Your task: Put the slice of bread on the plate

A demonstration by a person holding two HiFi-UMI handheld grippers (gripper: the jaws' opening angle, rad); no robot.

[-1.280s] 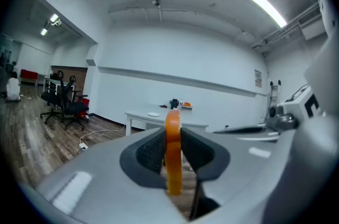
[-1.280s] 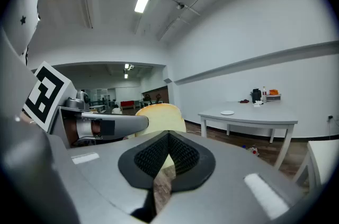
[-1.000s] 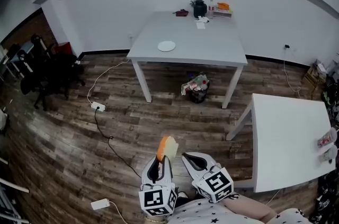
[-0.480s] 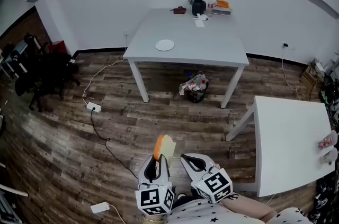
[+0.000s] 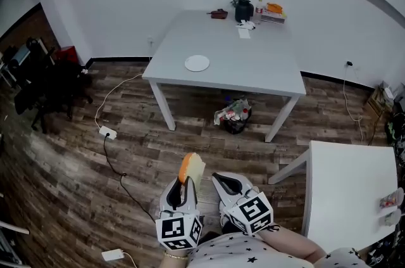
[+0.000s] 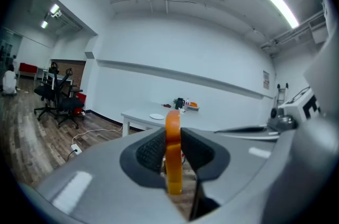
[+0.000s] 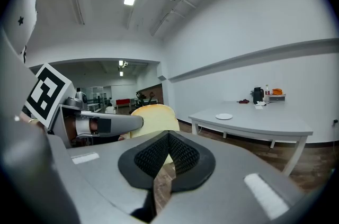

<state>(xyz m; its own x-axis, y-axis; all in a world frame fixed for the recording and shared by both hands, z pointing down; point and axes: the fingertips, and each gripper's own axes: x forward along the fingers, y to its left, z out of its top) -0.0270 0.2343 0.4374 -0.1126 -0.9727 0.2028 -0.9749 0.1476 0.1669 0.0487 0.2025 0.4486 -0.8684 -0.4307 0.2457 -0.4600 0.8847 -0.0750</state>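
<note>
In the head view my left gripper (image 5: pixel 184 183) is shut on a slice of bread (image 5: pixel 192 168) with an orange crust, held upright on its edge above the wooden floor. The left gripper view shows the slice (image 6: pixel 173 153) edge-on, pressed between the two black pads. My right gripper (image 5: pixel 222 180) is just to its right, shut with nothing in it; its own view shows the bread (image 7: pixel 154 117) beside the left gripper. A small white plate (image 5: pixel 197 63) lies near the front-left of the grey table (image 5: pixel 253 67) ahead, well apart from both grippers. The plate (image 6: pixel 157 116) (image 7: pixel 224 116) also shows in both gripper views.
A dark kettle (image 5: pixel 243 9), a bottle and small items stand at the table's far edge. A full rubbish bag (image 5: pixel 233 114) sits under the table. A second white table (image 5: pixel 348 187) is at the right. Cables and a power strip (image 5: pixel 105 132) lie on the floor, with office chairs (image 5: pixel 39 80) at left.
Both grippers have travelled forward across the floor towards the grey table, which now looks nearer and larger. The bread stays gripped in the left gripper the whole time.
</note>
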